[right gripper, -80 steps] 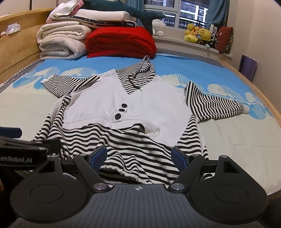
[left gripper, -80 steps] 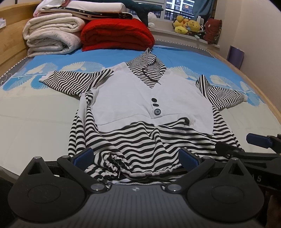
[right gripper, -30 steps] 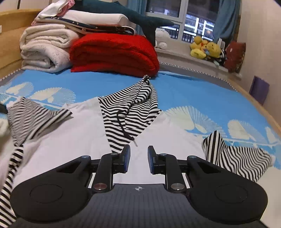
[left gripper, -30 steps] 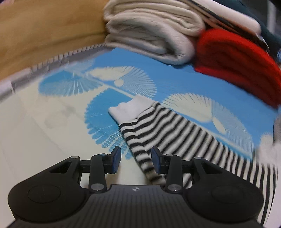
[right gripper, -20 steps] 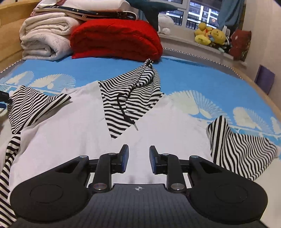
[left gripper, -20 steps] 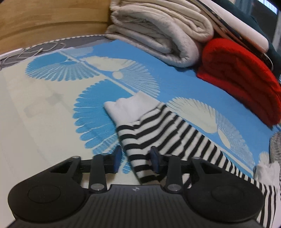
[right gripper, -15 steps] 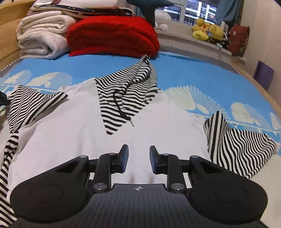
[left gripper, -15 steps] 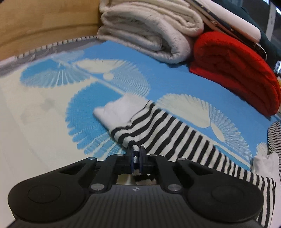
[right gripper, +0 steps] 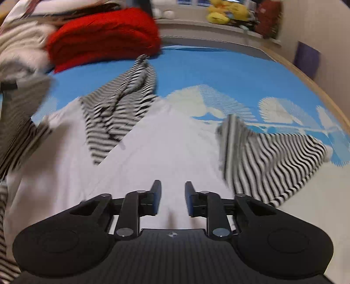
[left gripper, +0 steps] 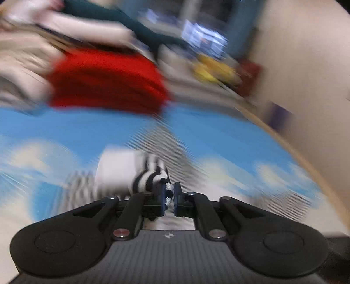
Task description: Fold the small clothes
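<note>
A small hooded top (right gripper: 166, 139) — white front, black-and-white striped hood and sleeves — lay spread on the bed, hood toward the head end. Its white-cuffed left sleeve (left gripper: 131, 174) was raised, bunched.

Hoodie (right gripper: 166, 139) spread on the bed (right gripper: 218, 72), folded blankets (right gripper: 105, 35) behind it, plush toys (right gripper: 227, 11) beyond on the sill.
</note>
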Tool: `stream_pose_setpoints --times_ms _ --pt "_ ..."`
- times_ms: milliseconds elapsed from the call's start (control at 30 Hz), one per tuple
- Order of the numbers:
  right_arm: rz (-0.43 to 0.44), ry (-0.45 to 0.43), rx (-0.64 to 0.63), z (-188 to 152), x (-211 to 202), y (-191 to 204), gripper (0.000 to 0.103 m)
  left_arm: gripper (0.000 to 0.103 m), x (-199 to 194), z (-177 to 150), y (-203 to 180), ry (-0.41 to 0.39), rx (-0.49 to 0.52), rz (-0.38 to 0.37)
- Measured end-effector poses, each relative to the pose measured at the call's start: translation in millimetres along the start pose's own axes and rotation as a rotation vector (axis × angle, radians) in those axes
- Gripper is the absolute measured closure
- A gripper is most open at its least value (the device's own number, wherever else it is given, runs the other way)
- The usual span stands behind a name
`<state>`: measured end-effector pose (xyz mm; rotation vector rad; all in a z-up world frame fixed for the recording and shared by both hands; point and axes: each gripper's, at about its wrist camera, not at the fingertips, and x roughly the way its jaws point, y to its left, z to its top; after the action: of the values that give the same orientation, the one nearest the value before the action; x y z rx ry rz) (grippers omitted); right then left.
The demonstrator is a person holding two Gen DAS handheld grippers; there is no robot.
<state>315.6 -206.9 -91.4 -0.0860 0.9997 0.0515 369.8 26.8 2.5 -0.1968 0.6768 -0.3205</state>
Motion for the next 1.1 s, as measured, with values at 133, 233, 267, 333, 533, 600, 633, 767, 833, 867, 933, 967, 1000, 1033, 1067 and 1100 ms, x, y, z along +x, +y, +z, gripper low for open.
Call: stream_pose_setpoints --times_ms 133,233,267,333,533,600,633,767,833,867,933,967,1000,1033,1067,1100 --pt "0.018 0.008 0.129 11 -2 -29 0.085 0.060 -9 -7 -30 0.041 -0.028 -0.046" --pt "0.063 0.018 0.219 14 -1 -43 0.084 0.055 -30 8 4 0.006 -0.190 0.061" --pt "0.080 0.021 0.241 14 0 -46 0.084 0.055 -34 11 15 0.003 -0.227 0.124" --pt "0.107 0.031 0.274 13 4 -50 0.084 0.055 -36 11 37 -0.002 -0.235 0.254" --pt "0.130 0.164 0.409 -4 46 -57 0.081 0.055 -4 -10 109 0.157 -0.292 0.442" --pt "0.112 0.203 0.446 -9 64 -58 0.076 0.055 -3 -4 128 0.140 -0.324 0.473" --pt "0.098 0.221 0.460 -11 73 -58 0.075 0.055 -3 -2 133 0.134 -0.324 0.487" --pt "0.056 0.259 0.430 -16 103 -51 0.073 0.055 8 -5 139 0.172 -0.316 0.491" --pt "0.028 0.231 0.372 -13 105 -43 0.075 0.055 11 -7 142 0.185 -0.314 0.482" --pt "0.030 0.212 0.344 -12 104 -40 0.091 0.055 10 -8 146 0.186 -0.312 0.480" --pt "0.029 0.155 0.277 -7 96 -32 0.095 0.055 12 -10 145 0.192 -0.308 0.474" --pt "0.019 0.127 0.269 -4 89 -31 0.096 0.055 14 -11 145 0.197 -0.305 0.471" --pt "0.017 0.081 0.270 1 78 -30 0.096 0.055 15 -12 145 0.200 -0.299 0.468" --pt "0.033 0.002 0.266 6 62 -29 0.097 0.055 16 -13 143 0.205 -0.290 0.463" --pt "0.052 -0.092 0.255 12 44 -29 0.097 0.055 19 -14 141 0.210 -0.282 0.458" --pt "0.051 -0.152 0.243 16 31 -29 0.097 0.055 21 -15 139 0.216 -0.272 0.454"
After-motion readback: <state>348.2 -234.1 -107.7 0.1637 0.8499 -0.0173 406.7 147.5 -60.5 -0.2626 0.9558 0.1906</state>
